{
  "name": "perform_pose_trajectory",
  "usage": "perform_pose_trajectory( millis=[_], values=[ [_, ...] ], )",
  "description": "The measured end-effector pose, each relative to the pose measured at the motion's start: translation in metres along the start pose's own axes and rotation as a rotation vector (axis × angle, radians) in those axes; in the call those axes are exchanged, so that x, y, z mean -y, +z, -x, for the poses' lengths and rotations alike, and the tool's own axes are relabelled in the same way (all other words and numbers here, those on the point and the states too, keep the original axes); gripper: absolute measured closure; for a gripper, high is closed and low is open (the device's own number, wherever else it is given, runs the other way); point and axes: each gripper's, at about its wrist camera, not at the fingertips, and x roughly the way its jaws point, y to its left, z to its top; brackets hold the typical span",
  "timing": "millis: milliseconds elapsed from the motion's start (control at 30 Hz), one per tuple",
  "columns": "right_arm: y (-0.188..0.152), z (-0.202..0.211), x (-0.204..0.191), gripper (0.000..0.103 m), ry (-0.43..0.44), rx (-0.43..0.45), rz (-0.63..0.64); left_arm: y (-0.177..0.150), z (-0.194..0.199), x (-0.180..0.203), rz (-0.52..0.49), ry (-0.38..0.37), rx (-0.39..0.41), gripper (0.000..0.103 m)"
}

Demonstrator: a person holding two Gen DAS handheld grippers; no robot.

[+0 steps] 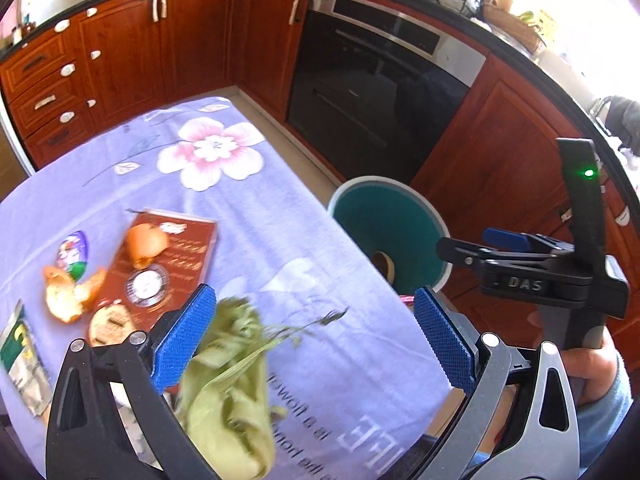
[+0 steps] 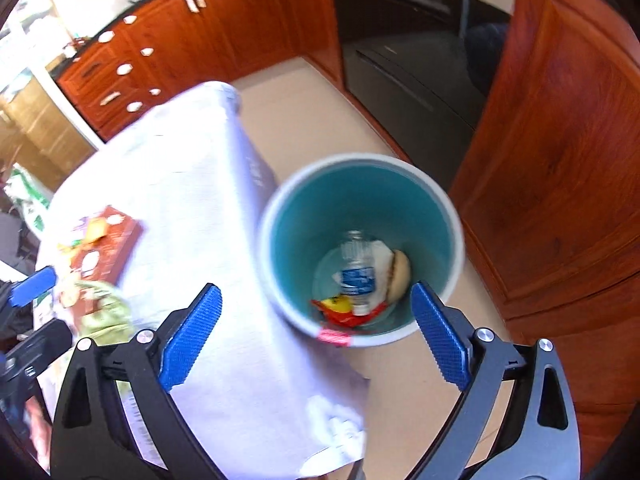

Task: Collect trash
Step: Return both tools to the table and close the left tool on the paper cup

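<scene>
Lavender cloth with a pink flower print covered the worktop (image 1: 248, 216), the largest surface in view. Just off its right edge, on the floor, stood the teal bin (image 2: 360, 200) with a white rim, already holding 1 plastic bottle (image 2: 357, 276), 1 red and yellow wrapper (image 2: 340, 312) and 1 pale round item.

The right tool (image 2: 316, 332) hung above and just short of the bin mouth, jaws spread wide, nothing between the pads. It was the nearer of the 2 tools to the bin.

The left tool (image 1: 316, 340) stood over the worktop with its jaws wide. A crumpled pale-green piece of trash (image 1: 232, 380) lay against its left pad only, blurred; whether it rested on the cloth or was falling could not be told. Its long axis ran roughly along the tool's pointing line.

The remaining trash lay up and to the left of the left tool: 1 brown box (image 1: 168, 256), orange peel (image 1: 68, 292), 1 foil wrapper (image 1: 74, 256), 1 packet (image 1: 22, 360). The bin lay to the right, so the next pickup was judged to suit the left tool.
</scene>
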Motion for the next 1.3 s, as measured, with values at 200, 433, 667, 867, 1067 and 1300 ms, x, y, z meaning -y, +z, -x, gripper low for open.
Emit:
perform_pose_trajectory(
  millis=[200, 433, 667, 867, 1067, 1300],
  values=[
    [-0.01, 0.029, -0.051, 0.011, 0.048, 0.024, 0.078, -0.029, 0.037, -0.034, 0.024, 0.061, 0.028, 0.004],
    [-0.041, 0.039, -0.103, 0.011, 0.108, -0.004, 0.148, -0.078, 0.053, -0.073, 0.06, 0.093, -0.011, 0.004],
    [-0.071, 0.031, -0.142, 0.011, 0.132, -0.06, 0.212, -0.125, 0.05, -0.095, 0.023, 0.092, -0.104, 0.004],
    [-0.083, 0.023, -0.159, 0.011, 0.148, -0.093, 0.213, -0.147, 0.042, -0.103, -0.014, 0.079, -0.145, 0.004],
    [-0.09, 0.014, -0.172, 0.011, 0.147, -0.125, 0.228, -0.156, 0.03, -0.105, -0.03, 0.017, -0.17, 0.004],
    [-0.091, 0.011, -0.172, 0.011, 0.136, -0.134, 0.214, -0.159, 0.018, -0.095, -0.088, 0.008, -0.175, 0.004]
  ],
)
